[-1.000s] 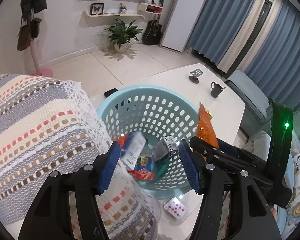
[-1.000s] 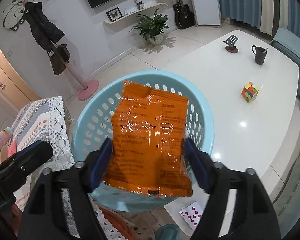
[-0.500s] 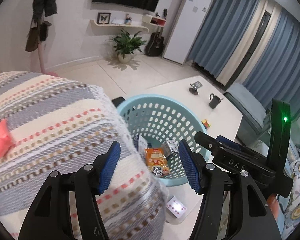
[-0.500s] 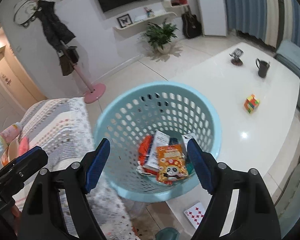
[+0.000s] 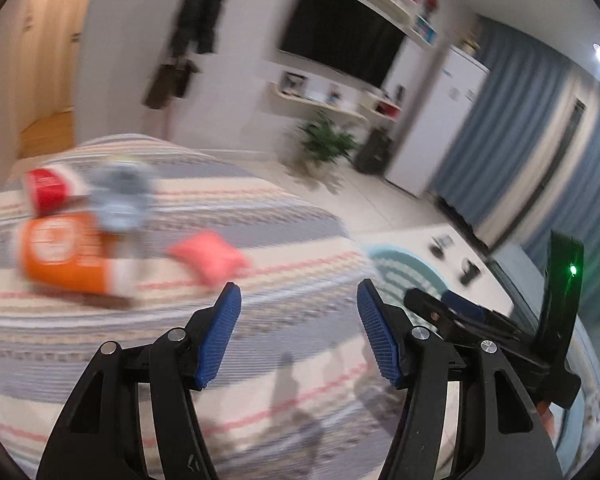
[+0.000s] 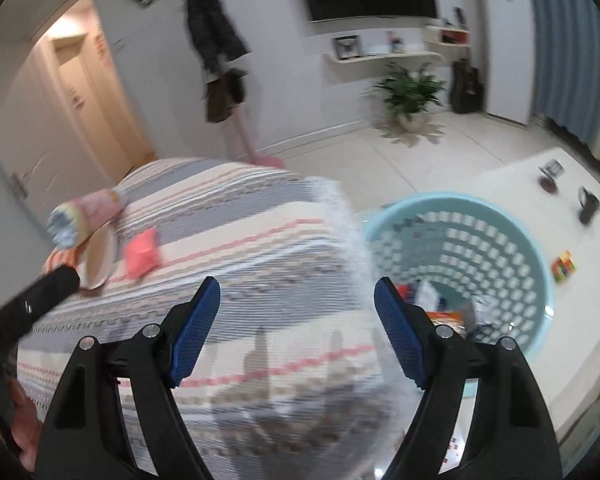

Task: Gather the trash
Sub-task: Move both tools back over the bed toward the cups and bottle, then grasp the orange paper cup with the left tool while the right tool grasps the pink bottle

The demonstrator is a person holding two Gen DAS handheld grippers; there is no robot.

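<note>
Both views are motion-blurred. My left gripper (image 5: 298, 300) is open and empty above a striped cloth (image 5: 180, 340). On the cloth to its far left lie an orange cup (image 5: 64, 256), a red item (image 5: 48, 190), a bottle with a grey-blue end (image 5: 120, 196) and a pink packet (image 5: 208, 256). My right gripper (image 6: 296, 300) is also open and empty, over the cloth's edge. The light blue basket (image 6: 500, 220) stands to its right with wrappers (image 6: 440, 308) in the bottom. The pink packet (image 6: 140, 256) and the bottle (image 6: 88, 216) lie far left.
The basket (image 5: 404, 272) stands on a white table (image 6: 580, 340) with a colour cube (image 6: 563, 266), a dark mug (image 6: 588, 206) and a small stand (image 6: 550, 176). A plant (image 6: 410, 92), a coat rack (image 6: 220, 60) and blue curtains (image 5: 540, 160) stand beyond. My left gripper's body (image 6: 32, 304) shows at the left edge.
The right gripper let the orange bag fall into the basket. Both grippers then swung left and up, away from the basket and over the striped cloth.
</note>
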